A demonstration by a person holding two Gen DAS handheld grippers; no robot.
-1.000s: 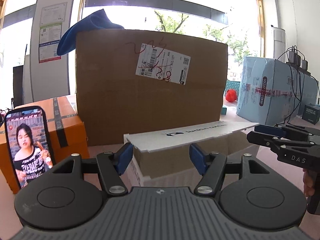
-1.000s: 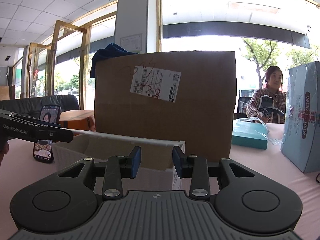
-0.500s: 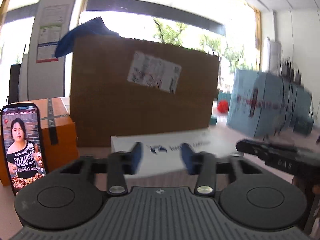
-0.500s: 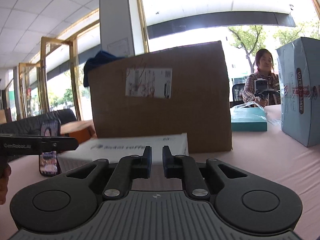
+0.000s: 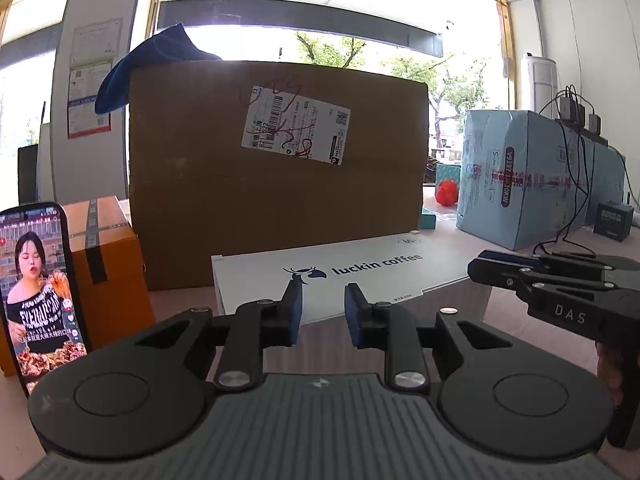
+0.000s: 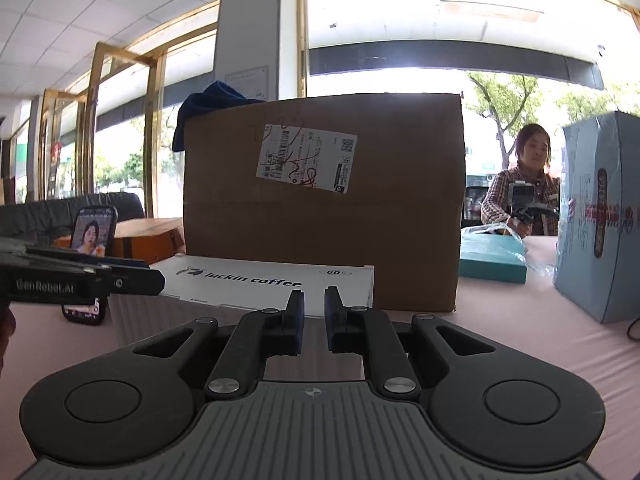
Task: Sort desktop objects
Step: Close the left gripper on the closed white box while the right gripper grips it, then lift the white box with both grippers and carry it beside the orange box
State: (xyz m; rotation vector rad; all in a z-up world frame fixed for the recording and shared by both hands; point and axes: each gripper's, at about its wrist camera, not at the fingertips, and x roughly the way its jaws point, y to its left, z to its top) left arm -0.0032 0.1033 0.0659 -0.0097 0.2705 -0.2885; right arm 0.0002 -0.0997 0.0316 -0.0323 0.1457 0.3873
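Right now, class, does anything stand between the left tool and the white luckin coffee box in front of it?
Nothing visible does. The left tool is open, empty and pointed straight at the white luckin coffee box. The phone stands off to its left, and the right tool comes in from the right.

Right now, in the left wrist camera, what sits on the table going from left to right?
Propped black smartphone → orange taped cardboard box → large brown cardboard carton → red ball → pale blue wrapped package → small black cube box.
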